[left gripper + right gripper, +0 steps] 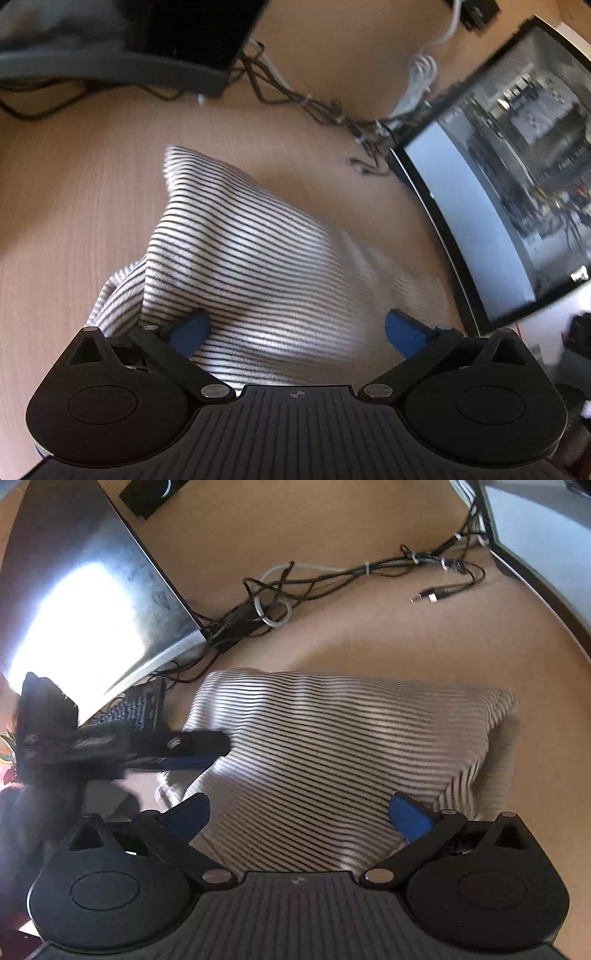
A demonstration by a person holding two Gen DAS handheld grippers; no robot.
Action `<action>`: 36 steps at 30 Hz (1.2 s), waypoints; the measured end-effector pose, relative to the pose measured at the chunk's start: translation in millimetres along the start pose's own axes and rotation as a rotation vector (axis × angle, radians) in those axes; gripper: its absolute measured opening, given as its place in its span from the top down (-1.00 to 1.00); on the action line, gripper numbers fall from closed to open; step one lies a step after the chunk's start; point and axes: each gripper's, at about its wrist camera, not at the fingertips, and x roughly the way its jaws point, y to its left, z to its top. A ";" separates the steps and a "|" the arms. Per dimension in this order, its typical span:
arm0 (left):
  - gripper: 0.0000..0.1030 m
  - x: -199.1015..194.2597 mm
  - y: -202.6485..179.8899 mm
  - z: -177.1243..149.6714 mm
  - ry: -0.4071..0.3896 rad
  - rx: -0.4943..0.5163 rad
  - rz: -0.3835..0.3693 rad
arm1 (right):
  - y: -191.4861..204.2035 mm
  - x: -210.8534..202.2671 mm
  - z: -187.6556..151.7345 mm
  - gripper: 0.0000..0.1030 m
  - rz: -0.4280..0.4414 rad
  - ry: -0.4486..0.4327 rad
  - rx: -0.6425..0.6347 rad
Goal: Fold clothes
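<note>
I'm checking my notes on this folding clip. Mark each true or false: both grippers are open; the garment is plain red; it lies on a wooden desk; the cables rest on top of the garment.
1. Both grippers are open. True: left gripper and right gripper stand wide, gripping nothing.
2. Plain red garment. False: the striped garment is white with dark stripes.
3. It lies on a wooden desk. True.
4. The cables rest on it. False: they lie apart, behind it.
</note>
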 end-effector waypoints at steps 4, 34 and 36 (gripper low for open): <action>-1.00 -10.4 -16.2 1.4 -0.019 -0.006 0.001 | 8.5 -20.1 14.6 -1.00 -0.190 -0.123 -0.151; -1.00 25.4 -39.1 -6.6 0.051 0.157 -0.039 | -0.4 9.5 -42.0 -1.00 -0.441 0.041 -0.146; -1.00 27.4 -38.8 -3.9 0.046 0.165 -0.036 | 4.8 8.7 -38.3 -1.00 -0.424 0.058 -0.179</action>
